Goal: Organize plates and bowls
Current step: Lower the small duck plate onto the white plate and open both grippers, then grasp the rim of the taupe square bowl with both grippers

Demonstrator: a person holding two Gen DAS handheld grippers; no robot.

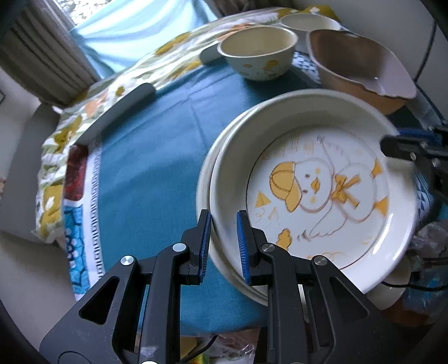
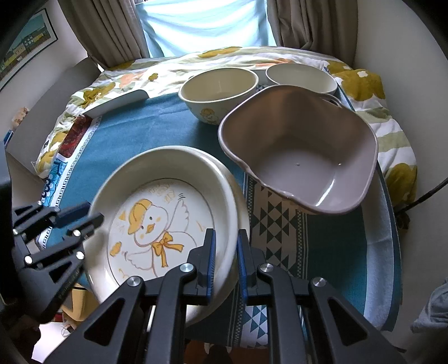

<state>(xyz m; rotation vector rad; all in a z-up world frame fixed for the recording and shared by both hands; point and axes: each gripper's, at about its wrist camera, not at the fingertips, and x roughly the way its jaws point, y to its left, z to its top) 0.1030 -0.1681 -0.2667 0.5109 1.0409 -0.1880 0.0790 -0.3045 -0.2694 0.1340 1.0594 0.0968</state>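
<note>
A white duck-print plate (image 1: 322, 179) (image 2: 156, 212) sits on top of a second plate (image 1: 207, 196) (image 2: 240, 201), on the teal cloth. My left gripper (image 1: 224, 243) straddles the top plate's near-left rim, jaws on either side of it. My right gripper (image 2: 226, 260) straddles the opposite rim the same way. Each gripper shows in the other's view: the right (image 1: 403, 148), the left (image 2: 81, 215). A cream duck bowl (image 1: 259, 53) (image 2: 218, 92), a second cream bowl (image 1: 305, 21) (image 2: 301, 77) and a taupe squarish bowl (image 1: 361, 64) (image 2: 302, 156) stand behind.
A floral cloth (image 2: 117, 81) lies around the teal mat (image 1: 145, 156). A dark tray edge (image 1: 123, 109) runs along the left. Curtains (image 2: 112, 28) and a window are at the back. Clutter (image 1: 425, 263) lies by the table's right edge.
</note>
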